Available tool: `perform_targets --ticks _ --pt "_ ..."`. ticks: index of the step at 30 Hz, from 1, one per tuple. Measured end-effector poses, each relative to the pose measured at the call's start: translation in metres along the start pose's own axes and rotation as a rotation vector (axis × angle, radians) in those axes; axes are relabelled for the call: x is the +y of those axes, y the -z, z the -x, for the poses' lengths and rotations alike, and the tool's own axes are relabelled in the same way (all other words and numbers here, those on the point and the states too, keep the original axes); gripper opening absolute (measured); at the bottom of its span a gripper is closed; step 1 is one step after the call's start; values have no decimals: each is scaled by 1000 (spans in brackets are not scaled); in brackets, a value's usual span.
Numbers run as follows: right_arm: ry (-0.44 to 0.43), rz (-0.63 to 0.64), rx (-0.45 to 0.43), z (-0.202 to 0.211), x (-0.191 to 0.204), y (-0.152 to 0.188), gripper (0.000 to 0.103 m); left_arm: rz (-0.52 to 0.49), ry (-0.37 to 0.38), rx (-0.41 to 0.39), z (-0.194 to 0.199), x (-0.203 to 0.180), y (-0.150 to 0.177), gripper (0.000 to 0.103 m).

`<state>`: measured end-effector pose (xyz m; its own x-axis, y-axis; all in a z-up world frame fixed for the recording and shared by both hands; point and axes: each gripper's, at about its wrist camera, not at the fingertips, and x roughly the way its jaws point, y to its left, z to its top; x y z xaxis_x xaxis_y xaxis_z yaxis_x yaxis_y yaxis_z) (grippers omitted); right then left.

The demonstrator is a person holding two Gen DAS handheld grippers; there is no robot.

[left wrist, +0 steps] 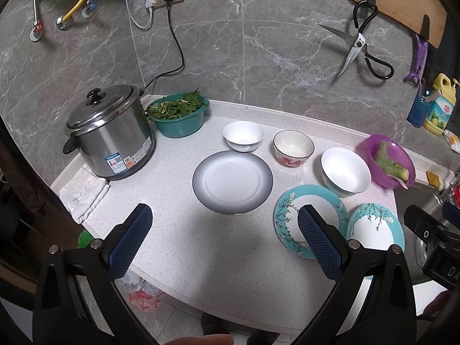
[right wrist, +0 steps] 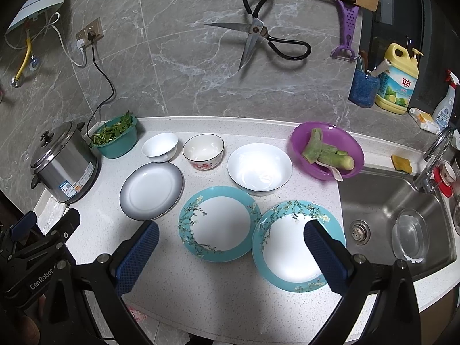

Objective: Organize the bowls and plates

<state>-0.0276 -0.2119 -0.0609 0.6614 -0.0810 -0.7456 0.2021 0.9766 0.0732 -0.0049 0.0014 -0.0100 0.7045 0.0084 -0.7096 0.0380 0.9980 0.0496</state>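
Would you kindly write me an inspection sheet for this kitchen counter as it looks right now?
Surface: white speckled counter, dry, beside a steel sink.
Job's things: grey-rimmed plate; two teal flowered plates, edges overlapping; small white bowl, red-flowered bowl, large white bowl; none stacked.
Clutter: rice cooker, green basin of leaves, purple basin of peeled vegetable, folded cloth.
Grippers: left gripper and right gripper open, empty, above the counter.
Cables: black cord from cooker to wall socket.
Surroundings: scissors, peeler, detergent bottle.
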Motion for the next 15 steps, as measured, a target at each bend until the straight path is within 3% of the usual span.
perform_targets --ticks 15 --pt "1 1 1 1 2 3 103 -1 -1 2 1 0 3 103"
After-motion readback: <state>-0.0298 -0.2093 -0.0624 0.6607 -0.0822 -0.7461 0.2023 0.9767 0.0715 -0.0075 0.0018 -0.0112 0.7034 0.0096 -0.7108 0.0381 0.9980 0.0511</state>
